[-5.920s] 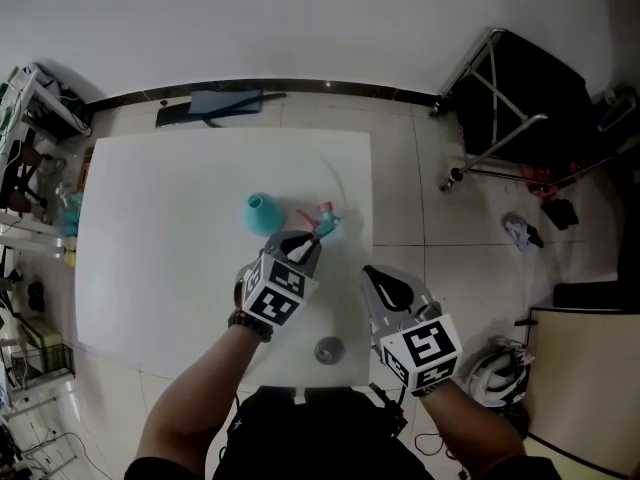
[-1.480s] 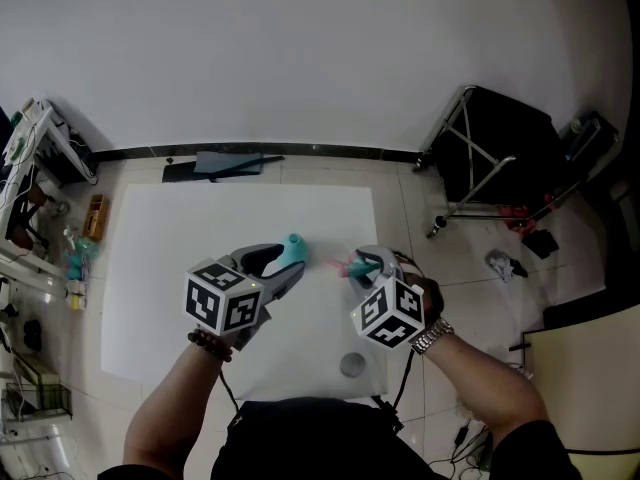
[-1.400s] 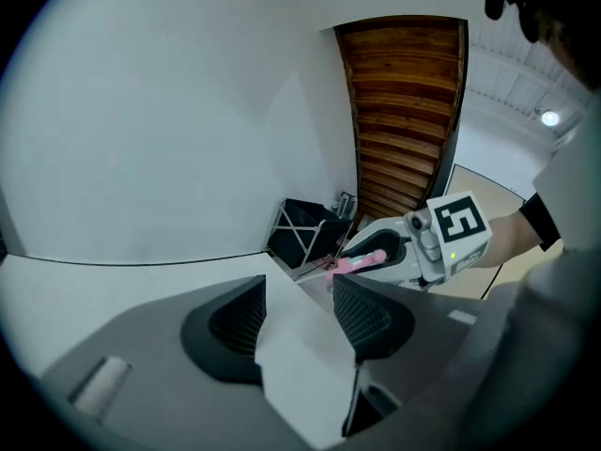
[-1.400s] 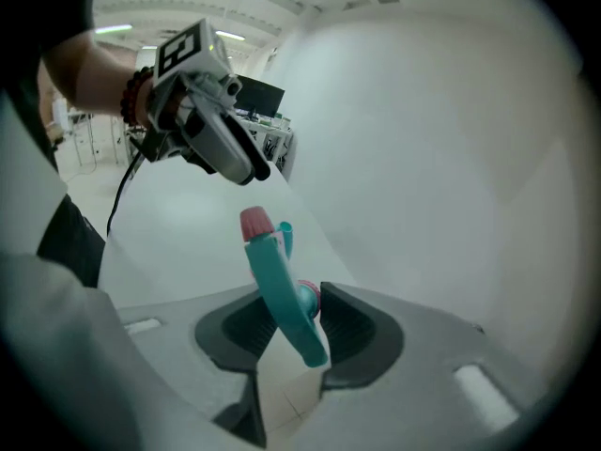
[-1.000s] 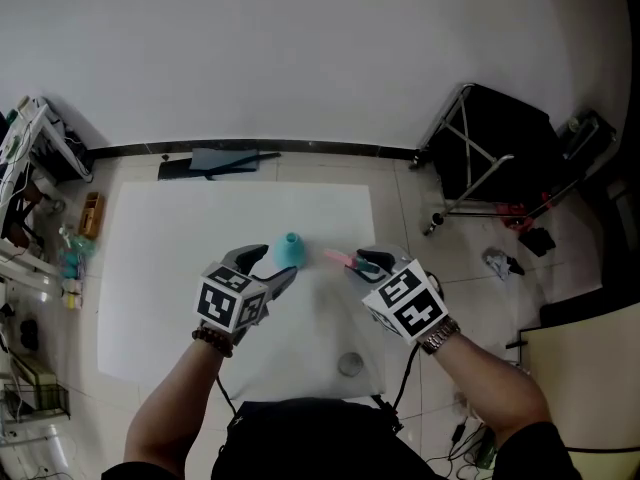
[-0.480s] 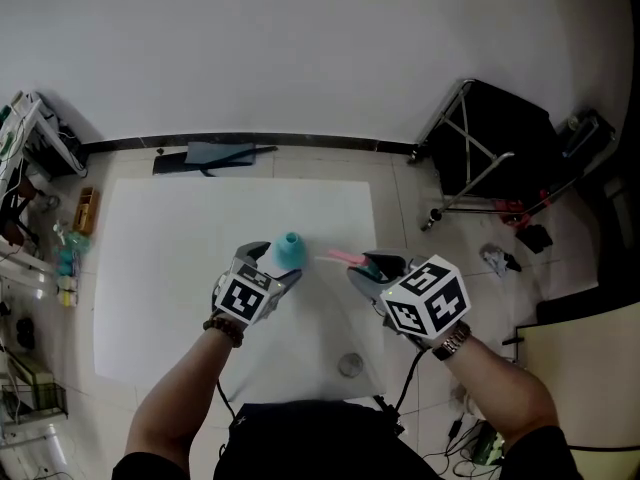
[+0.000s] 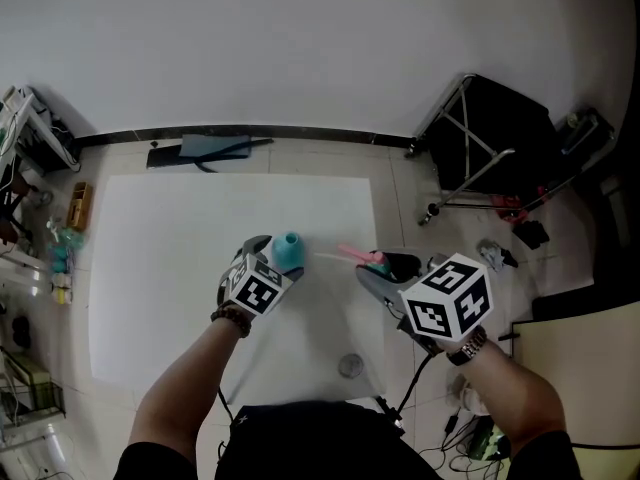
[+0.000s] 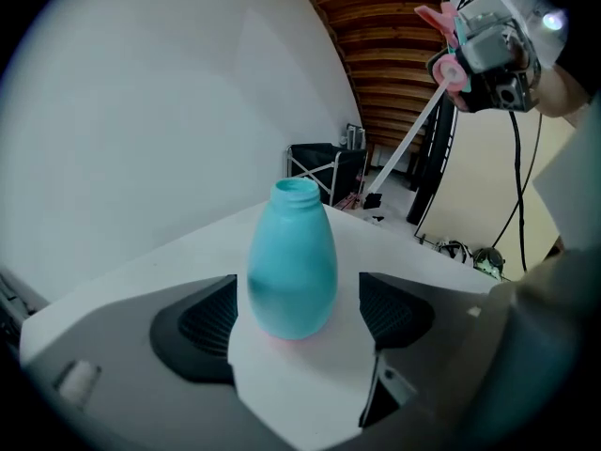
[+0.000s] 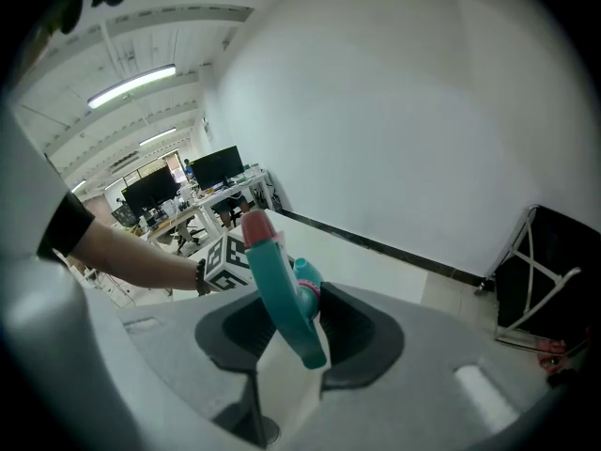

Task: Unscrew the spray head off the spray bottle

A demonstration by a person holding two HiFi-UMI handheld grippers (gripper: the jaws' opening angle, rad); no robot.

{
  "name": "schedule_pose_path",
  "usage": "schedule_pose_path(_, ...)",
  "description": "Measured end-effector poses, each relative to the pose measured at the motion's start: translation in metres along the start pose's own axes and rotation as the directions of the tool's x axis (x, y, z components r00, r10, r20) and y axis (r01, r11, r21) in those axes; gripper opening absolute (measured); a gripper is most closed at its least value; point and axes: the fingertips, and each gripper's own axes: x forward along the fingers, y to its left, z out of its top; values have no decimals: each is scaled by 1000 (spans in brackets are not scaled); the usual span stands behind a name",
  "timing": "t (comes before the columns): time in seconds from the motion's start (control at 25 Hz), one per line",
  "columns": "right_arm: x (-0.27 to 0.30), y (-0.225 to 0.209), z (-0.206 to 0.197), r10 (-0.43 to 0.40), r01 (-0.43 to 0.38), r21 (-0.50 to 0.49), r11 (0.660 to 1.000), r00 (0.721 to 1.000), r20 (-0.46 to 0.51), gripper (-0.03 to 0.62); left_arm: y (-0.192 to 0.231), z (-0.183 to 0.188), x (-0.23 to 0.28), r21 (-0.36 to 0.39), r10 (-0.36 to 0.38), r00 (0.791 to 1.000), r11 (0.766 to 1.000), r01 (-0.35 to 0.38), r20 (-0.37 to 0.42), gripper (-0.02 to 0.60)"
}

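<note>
The teal spray bottle (image 7: 287, 249) stands upright on the white table (image 7: 170, 258) with its neck bare. In the left gripper view the bottle (image 8: 291, 261) sits between the jaws of my left gripper (image 8: 299, 316), which have just been opening. Both pads stand clear of its sides. My left gripper (image 7: 277, 260) reaches the bottle from the near side. My right gripper (image 7: 385, 266) is shut on the teal and pink spray head (image 9: 282, 289), held in the air to the bottle's right. Its thin dip tube (image 8: 404, 144) hangs free below the spray head (image 8: 451, 40).
A small round grey object (image 7: 350, 365) lies near the table's front edge. A black folding frame (image 7: 500, 138) stands on the tiled floor at the right. Cluttered shelves (image 7: 30, 168) line the left side. A dark flat item (image 7: 215, 150) lies by the far wall.
My left gripper came down with the bottle, set it on the table and spread its jaws off it. My right gripper carried the spray head up and to the right, away from the bottle.
</note>
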Motion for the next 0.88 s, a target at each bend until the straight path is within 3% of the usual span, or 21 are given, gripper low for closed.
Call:
schedule_pose_path(0.16,-2,0,4,12,-12,34,999,1000,9,118,2,-5,11,22,2,1000,1000,-2,-17,434)
schedule_pose_path(0.32,-2,1,5,12,-13,46,999,1000,13,118,4,-9,15,45,17,1000,999,-16,-24,371)
schedule_pose_path(0.44,-2,1,7,12,-13,41,999,1000,16,118,4,-7,14,74,25,1000,997,-23,-20,367)
schedule_pose_path(0.64,-5,6,9,13,-13,26,1000,1000,26,118,-5,-10,7,162,34,998,986,-26,-46,362)
schedule_pose_path(0.88,-7,13,14,18,-18,2,1000,999,37,118,-5,-11,-7,286,93,991,956,-62,-94,359)
